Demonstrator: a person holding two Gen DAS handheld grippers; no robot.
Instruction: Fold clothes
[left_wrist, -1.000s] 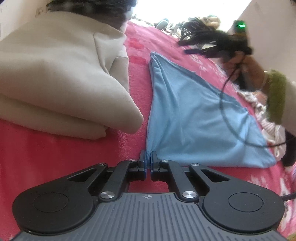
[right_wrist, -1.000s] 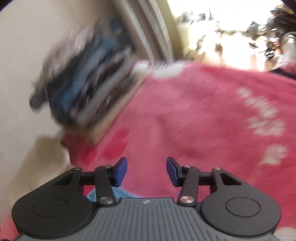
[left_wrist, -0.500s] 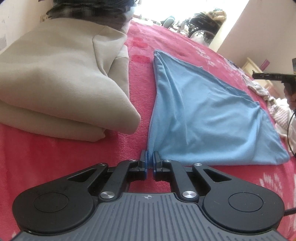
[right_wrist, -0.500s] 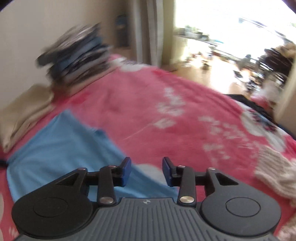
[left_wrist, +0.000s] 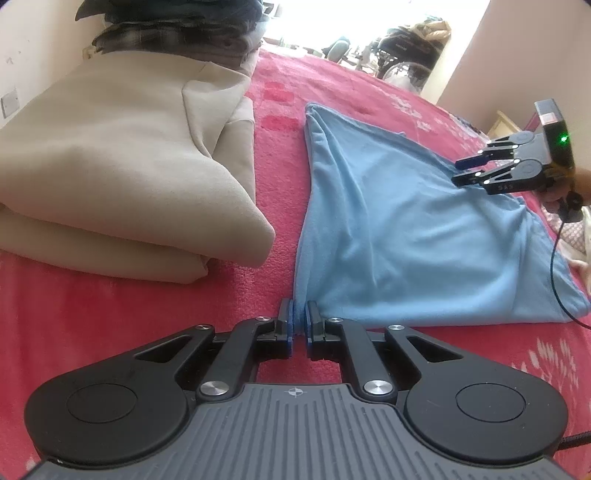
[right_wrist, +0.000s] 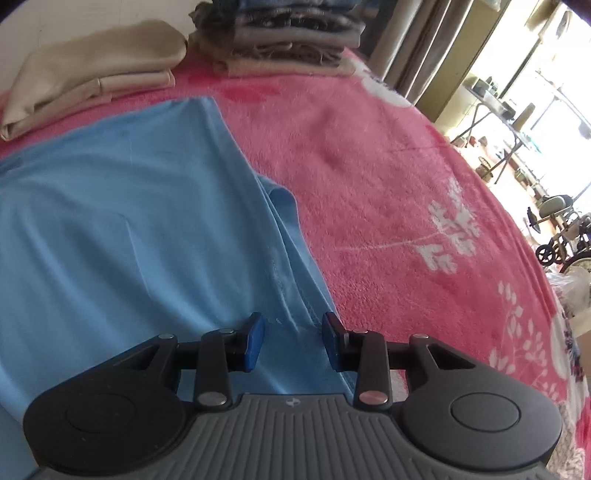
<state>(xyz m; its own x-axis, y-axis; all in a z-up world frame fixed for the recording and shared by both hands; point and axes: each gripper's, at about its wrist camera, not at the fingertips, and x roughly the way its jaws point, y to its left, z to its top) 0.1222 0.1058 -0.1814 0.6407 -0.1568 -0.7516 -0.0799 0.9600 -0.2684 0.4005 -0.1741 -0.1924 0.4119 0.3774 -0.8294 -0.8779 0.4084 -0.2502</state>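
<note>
The left gripper (left_wrist: 299, 320) is pinching one corner of the light blue shirt (left_wrist: 399, 229), and its two blue pads are pressed tight on the cloth. The shirt is lying spread out in front of those fingers on the pink fleece blanket (left_wrist: 110, 317). To the left of the fingers, a folded beige garment (left_wrist: 110, 155) is sitting near the shirt's edge.

The right gripper (right_wrist: 293, 341) is hanging over the far edge of the shirt (right_wrist: 110, 229) with its fingers wide apart. The seamed edge of the cloth is lying between the two pads, but they are not squeezing it yet.

Here is what could be going wrong. If the right fingers are closing too high, they may be grabbing only the top layer, and the shirt would be folding crooked. If the left side is pulling too hard, the corner could be slipping out of the pads. The shirt could also be dragging against the beige garment and messing up that neat pile. The stack of folded clothes (right_wrist: 288, 33) far ahead of the right fingers looks safe
</note>
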